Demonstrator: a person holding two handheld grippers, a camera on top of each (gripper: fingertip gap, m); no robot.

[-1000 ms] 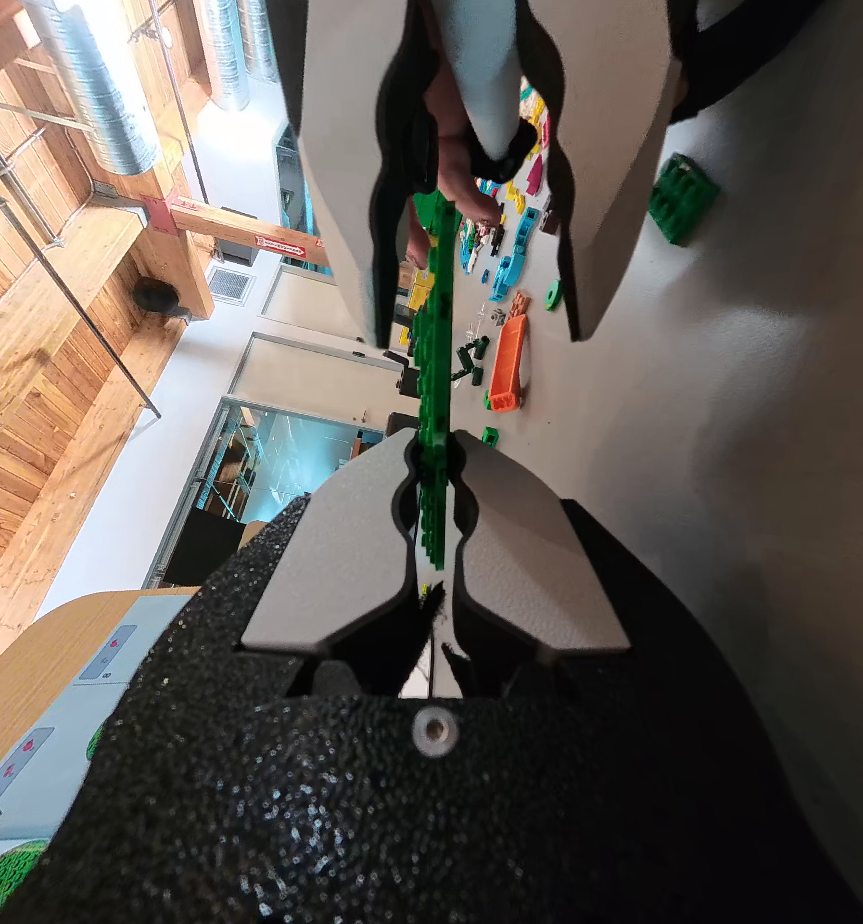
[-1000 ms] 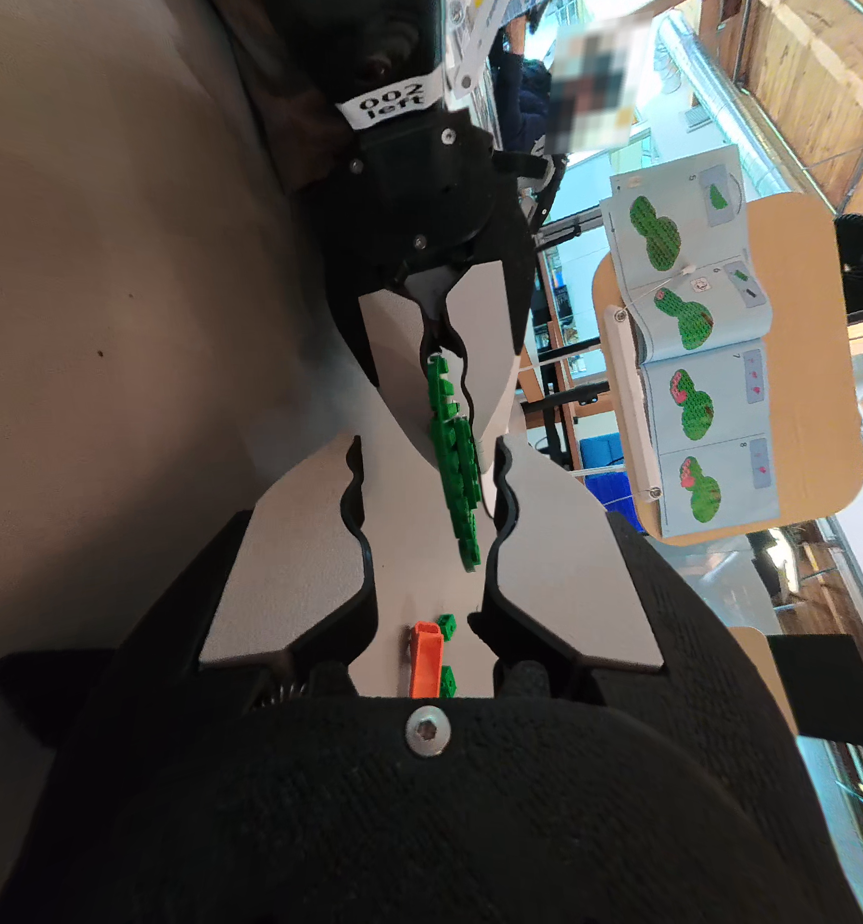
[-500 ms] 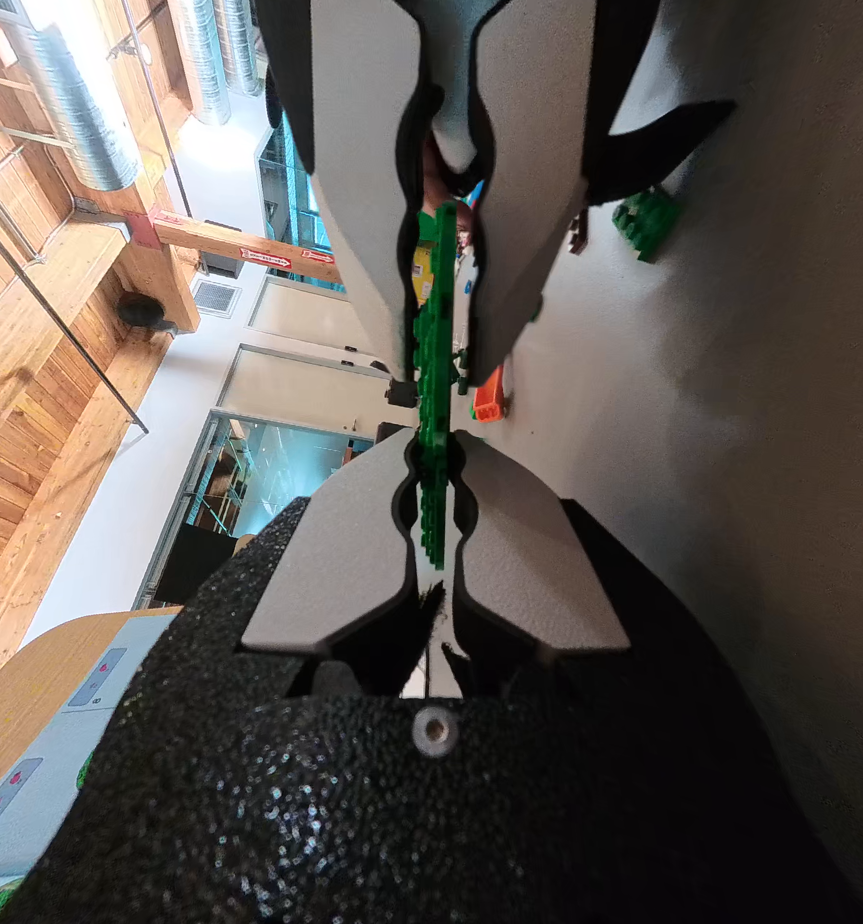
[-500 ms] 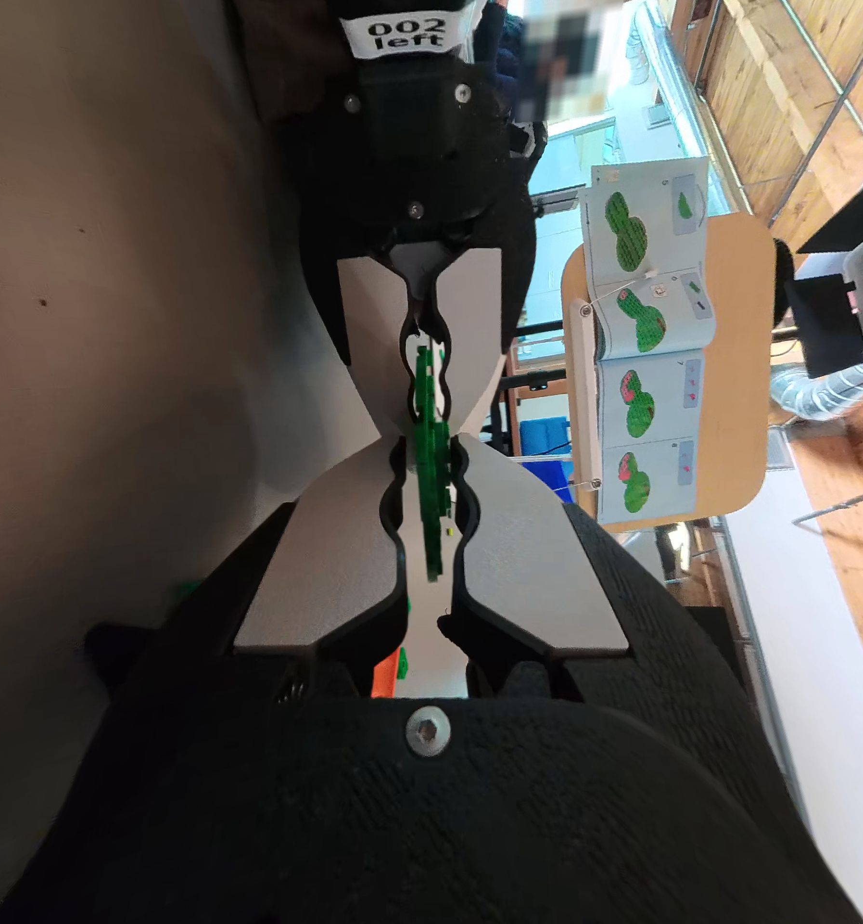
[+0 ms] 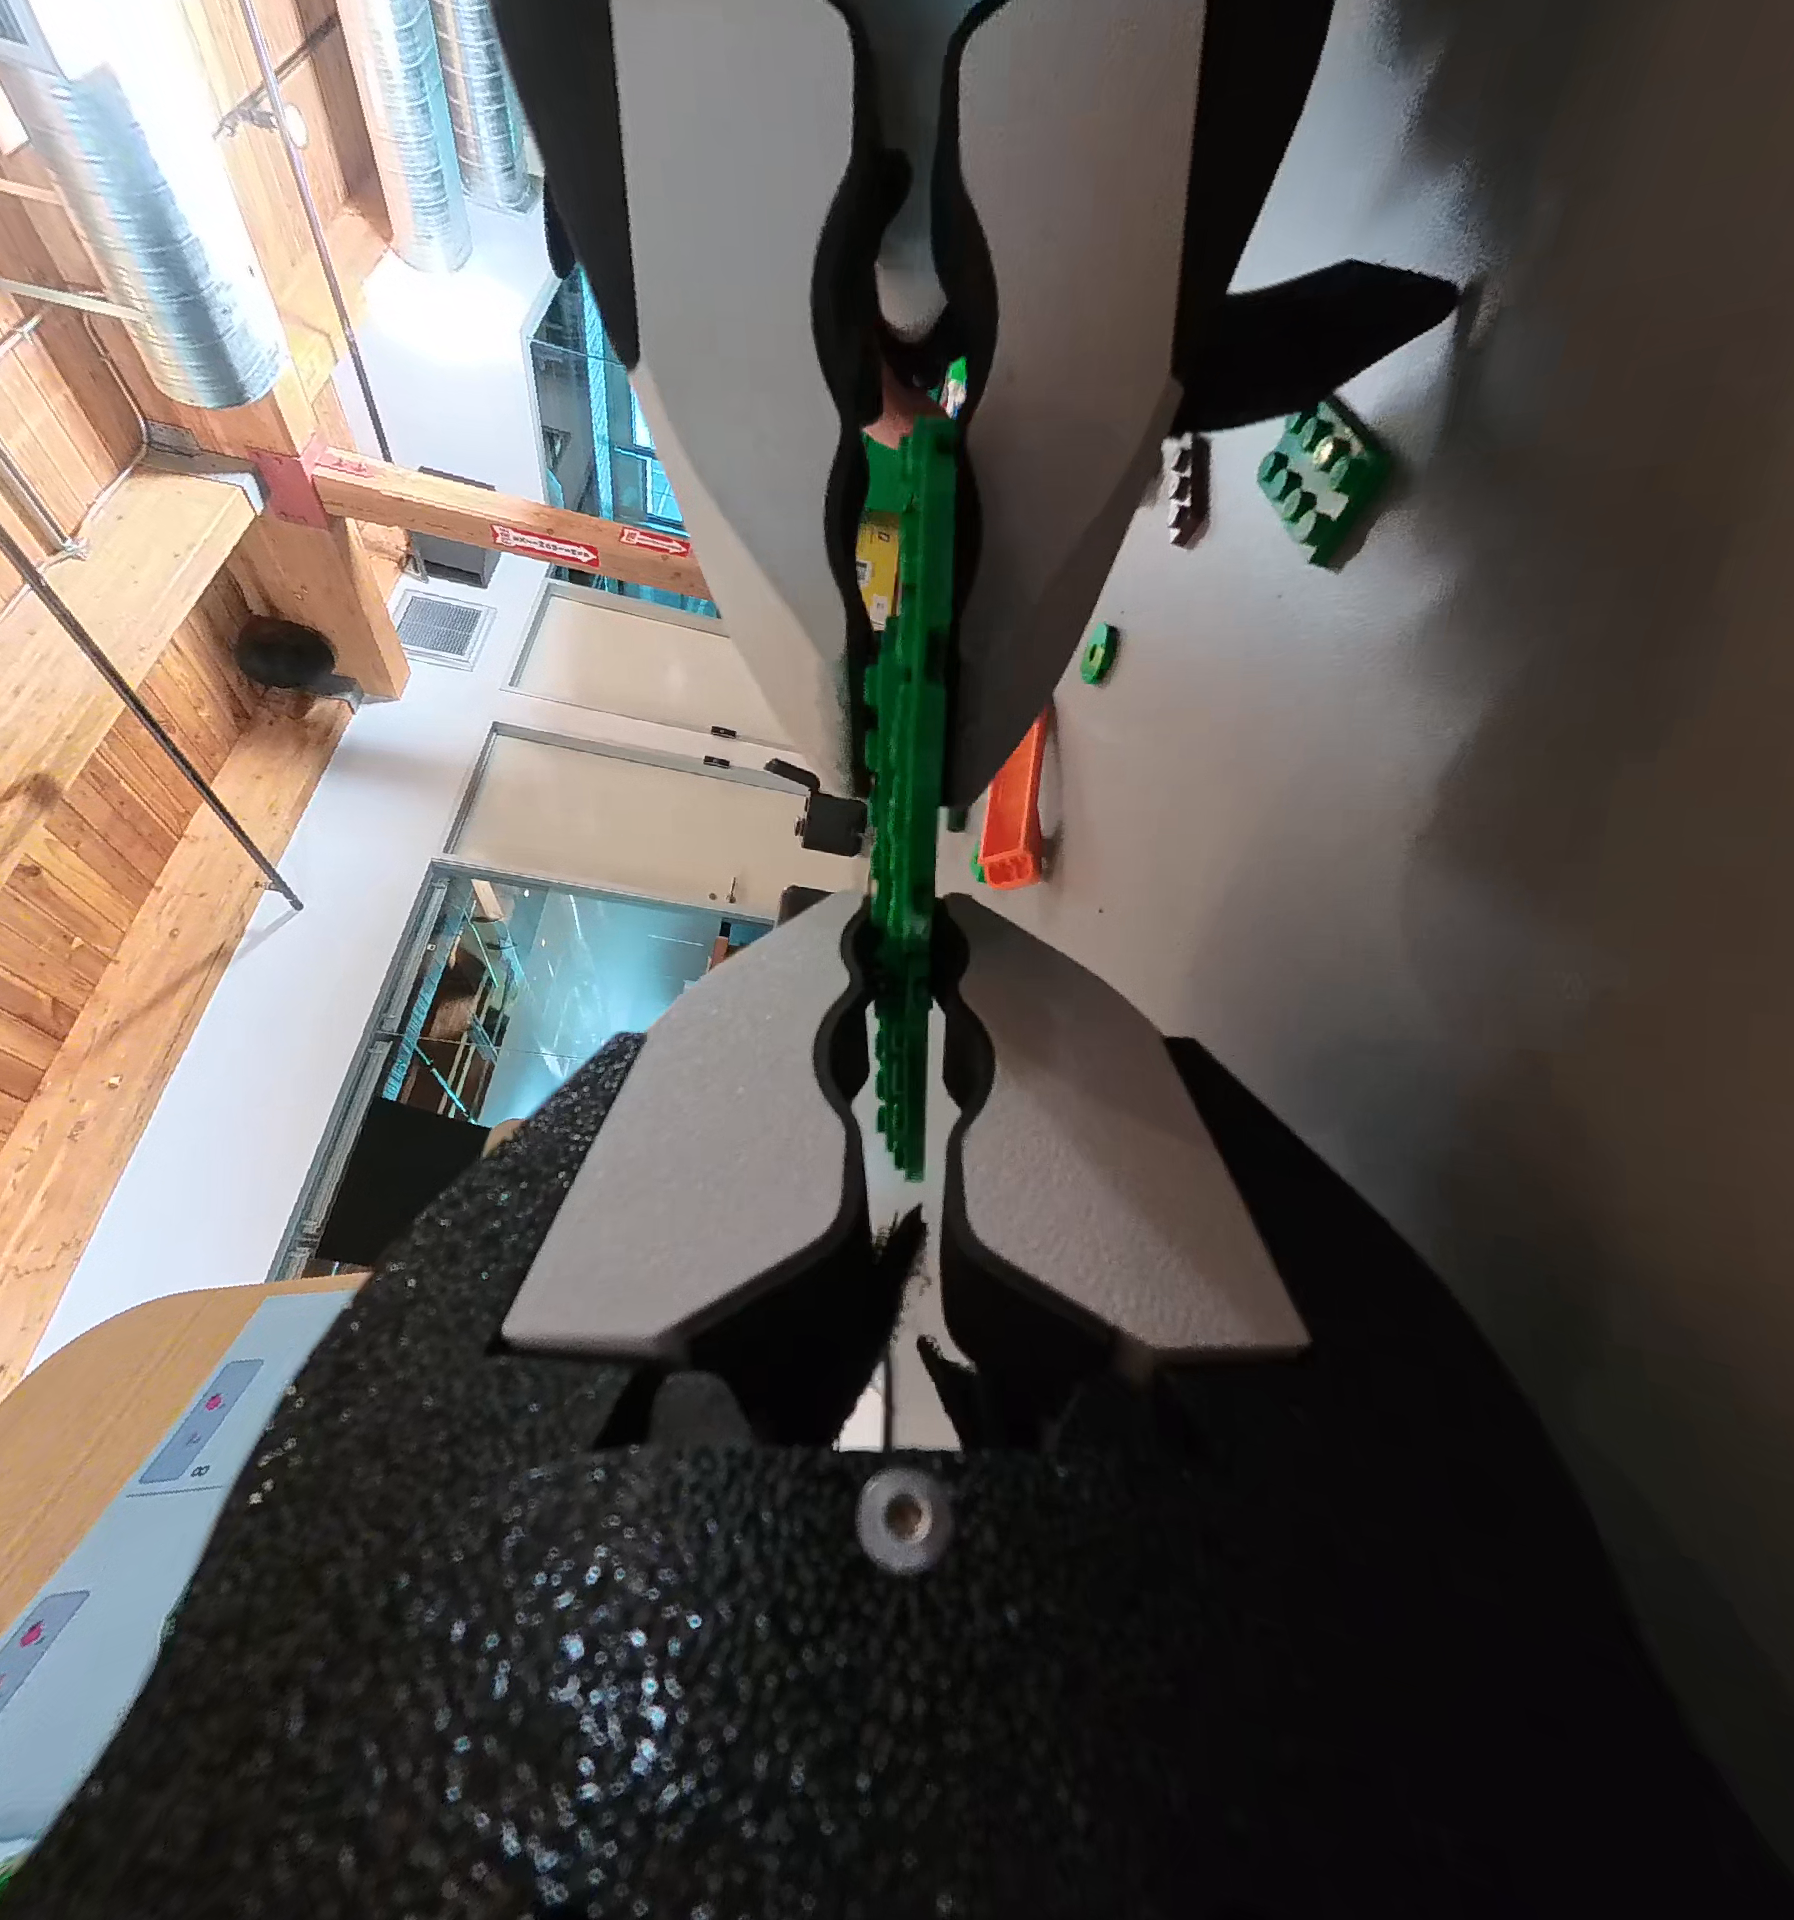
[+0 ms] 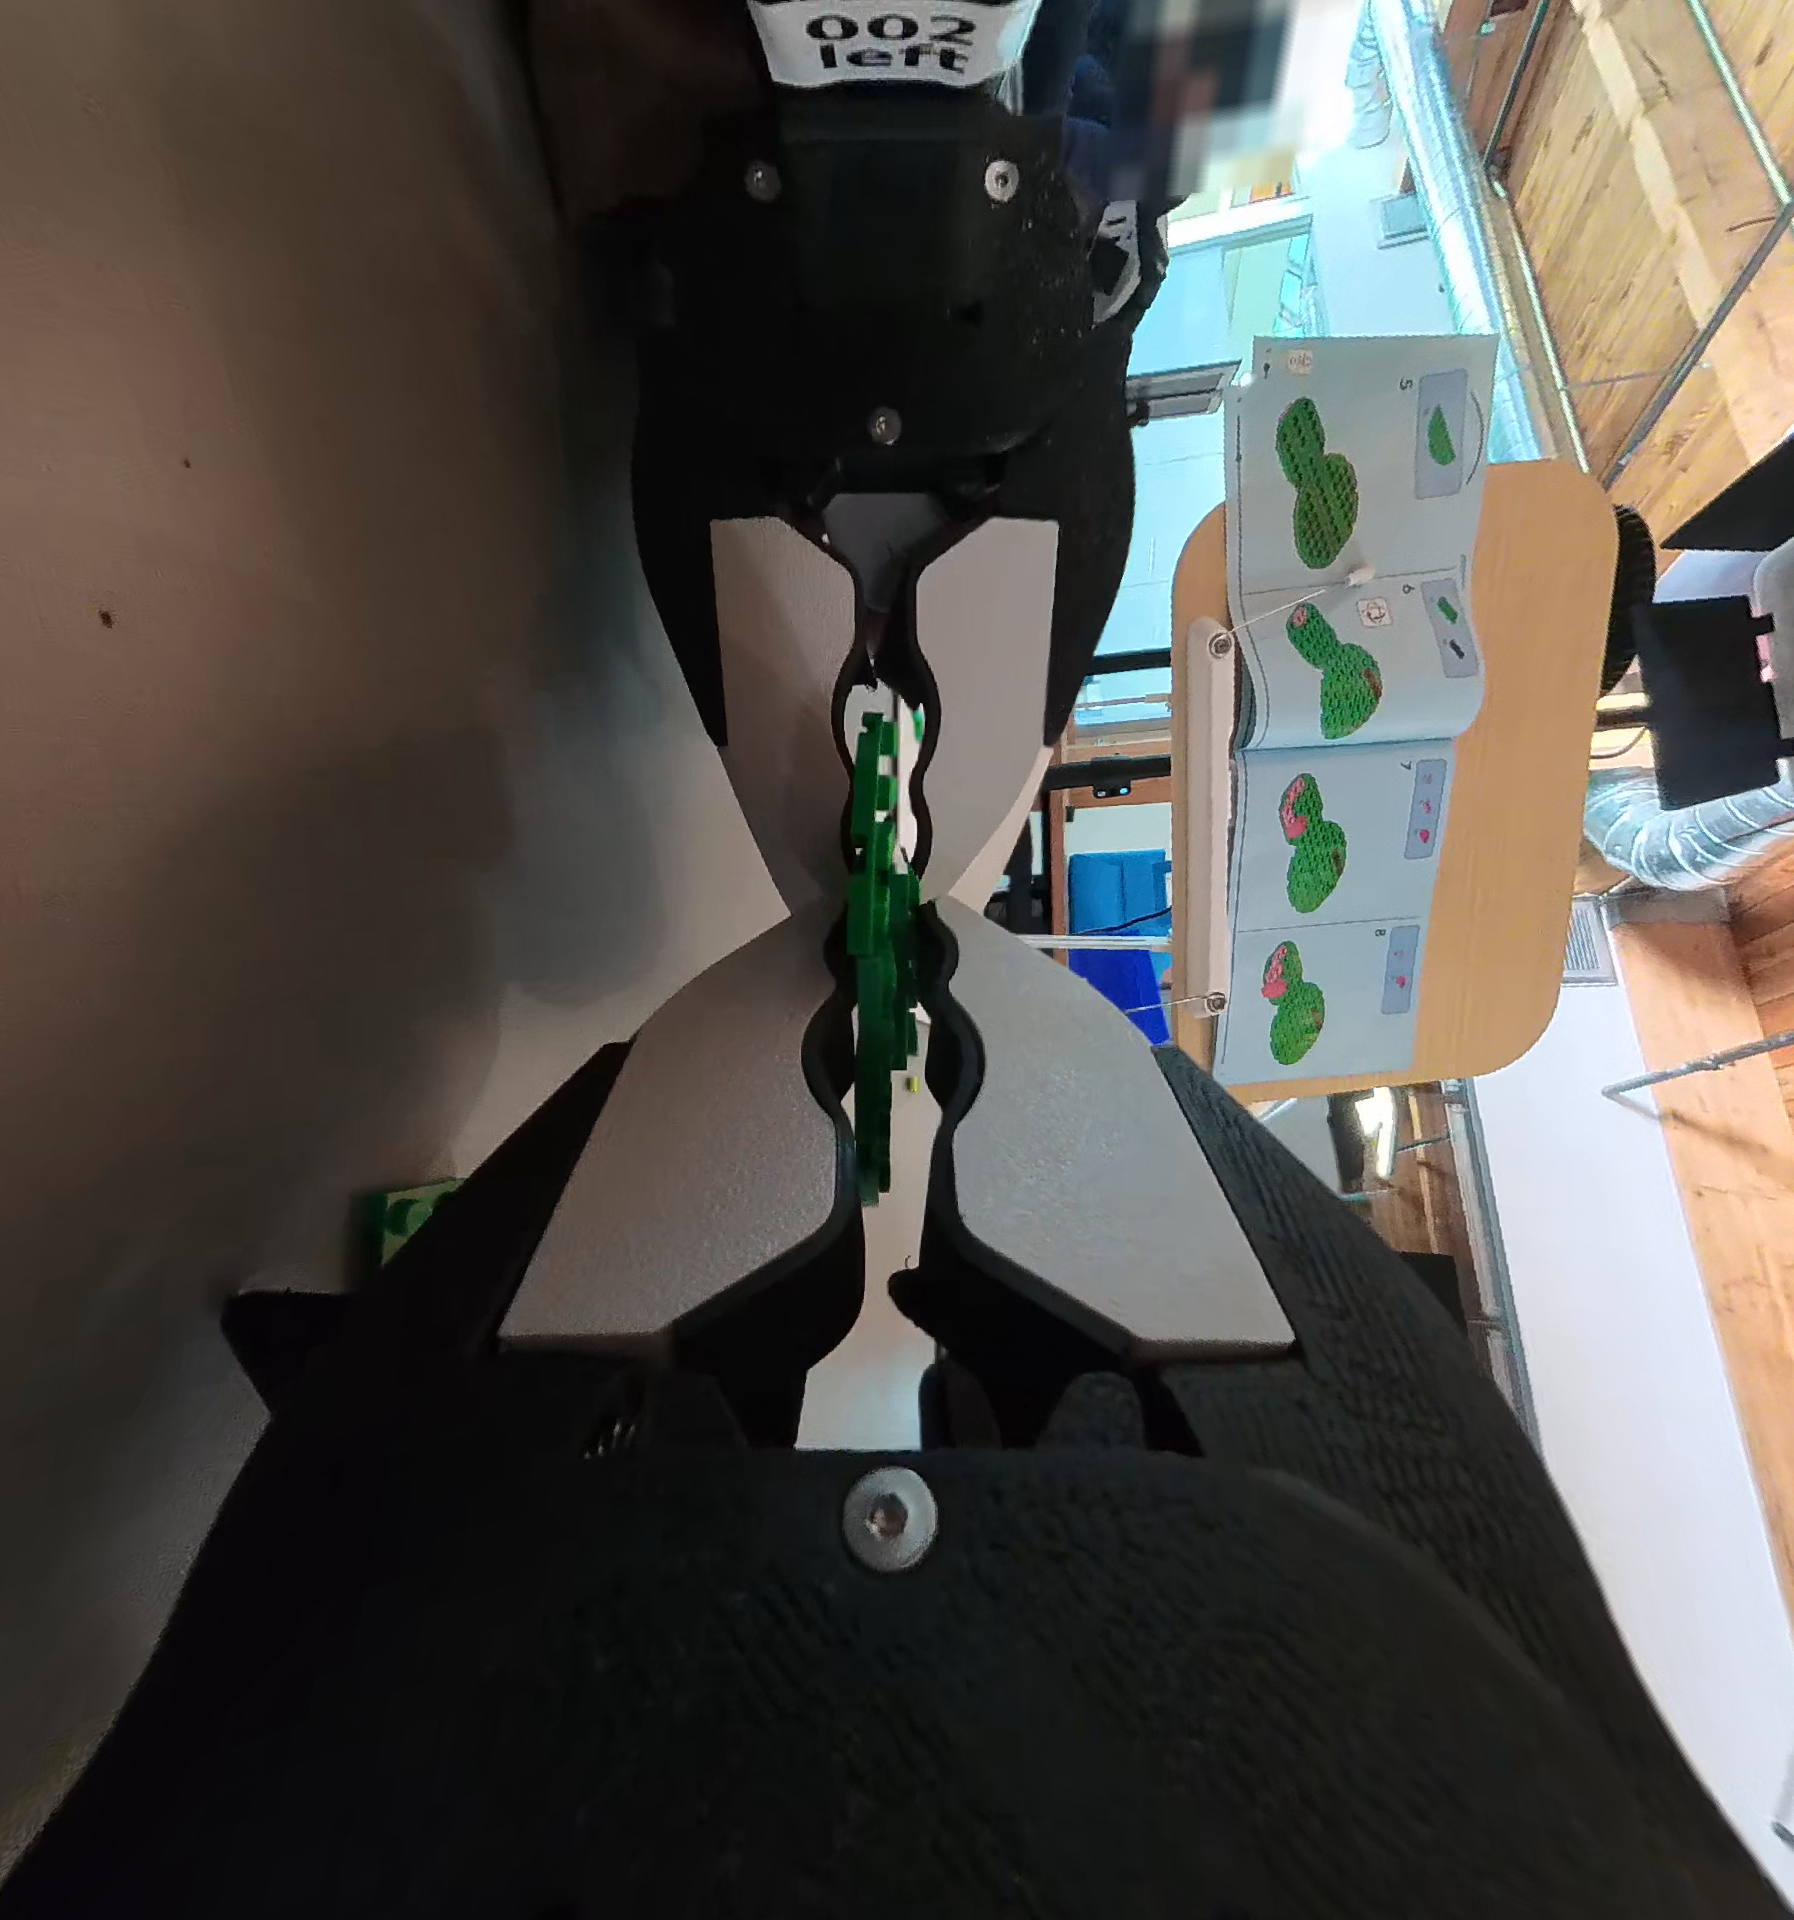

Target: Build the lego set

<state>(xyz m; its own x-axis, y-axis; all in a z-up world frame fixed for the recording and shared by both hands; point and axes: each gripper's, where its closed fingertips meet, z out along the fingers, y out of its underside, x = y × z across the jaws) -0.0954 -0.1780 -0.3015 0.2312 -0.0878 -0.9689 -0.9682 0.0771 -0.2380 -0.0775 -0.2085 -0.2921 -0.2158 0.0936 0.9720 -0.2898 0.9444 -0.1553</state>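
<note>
A flat green lego plate assembly (image 5: 903,727) is held edge-on in the air between both grippers. My left gripper (image 5: 903,920) is shut on its near end. The right gripper (image 5: 908,779) comes from the opposite side and is shut on the far end, its tips almost meeting mine. In the right wrist view the same green plate (image 6: 877,1039) sits in my right gripper (image 6: 877,920), with the left gripper (image 6: 877,873) facing it. The plate's faces are hidden by the fingers.
On the grey table (image 5: 1495,935) lie an orange piece (image 5: 1018,800), a green brick (image 5: 1322,486), a small green round piece (image 5: 1098,655) and a dark brown piece (image 5: 1187,488). An open instruction booklet (image 6: 1350,727) stands on a wooden board beside the table. The green brick (image 5: 1322,486) is about 8 cm from my right fingertips.
My right gripper, open a second ago, moved in and shut on the green plate's free end. My left gripper kept its hold. Both have shifted slightly since.
</note>
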